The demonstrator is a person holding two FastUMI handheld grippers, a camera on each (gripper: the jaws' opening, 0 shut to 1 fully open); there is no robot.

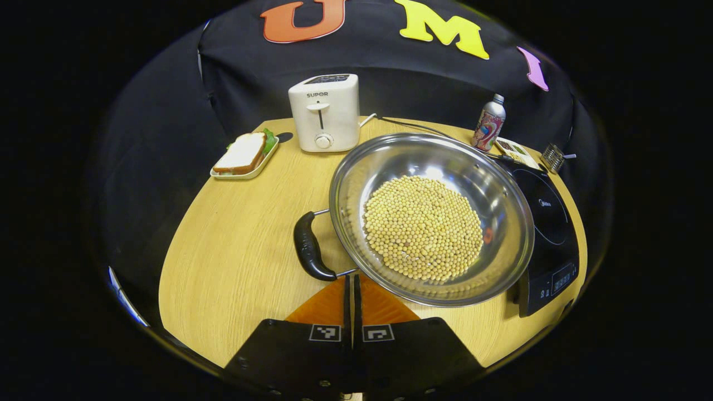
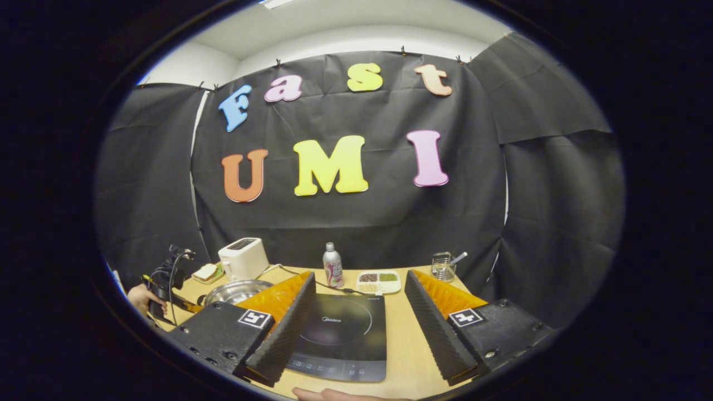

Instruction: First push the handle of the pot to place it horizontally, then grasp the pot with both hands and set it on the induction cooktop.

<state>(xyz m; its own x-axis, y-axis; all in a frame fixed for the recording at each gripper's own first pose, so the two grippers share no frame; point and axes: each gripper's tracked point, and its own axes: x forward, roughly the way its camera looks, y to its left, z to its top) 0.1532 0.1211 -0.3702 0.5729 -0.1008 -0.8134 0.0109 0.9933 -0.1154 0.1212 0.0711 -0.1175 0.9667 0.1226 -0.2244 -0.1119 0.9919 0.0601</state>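
Observation:
A wide steel pot [image 1: 401, 159] holding yellow beans [image 1: 423, 225] sits on the wooden table [image 1: 234, 262], its black handle [image 1: 308, 248] pointing left in the left gripper view. My left gripper [image 1: 352, 278] is shut with nothing in it, its tips right at the handle's near metal bracket below the pot's rim. The black induction cooktop [image 1: 548, 234] lies just right of the pot. In the right gripper view my right gripper [image 2: 359, 275] is open above the cooktop [image 2: 340, 328], holding nothing. The pot [image 2: 234, 291] lies to its left, beside the left gripper [image 2: 167, 281] held by a hand [image 2: 139, 298].
A white toaster [image 1: 325, 111] and a sandwich on a tray [image 1: 245, 156] stand at the back left. A bottle [image 1: 489, 122], a divided dish [image 1: 515, 151] and a small glass holder [image 1: 553, 157] sit behind the cooktop. A cable [image 1: 412, 127] runs behind the pot.

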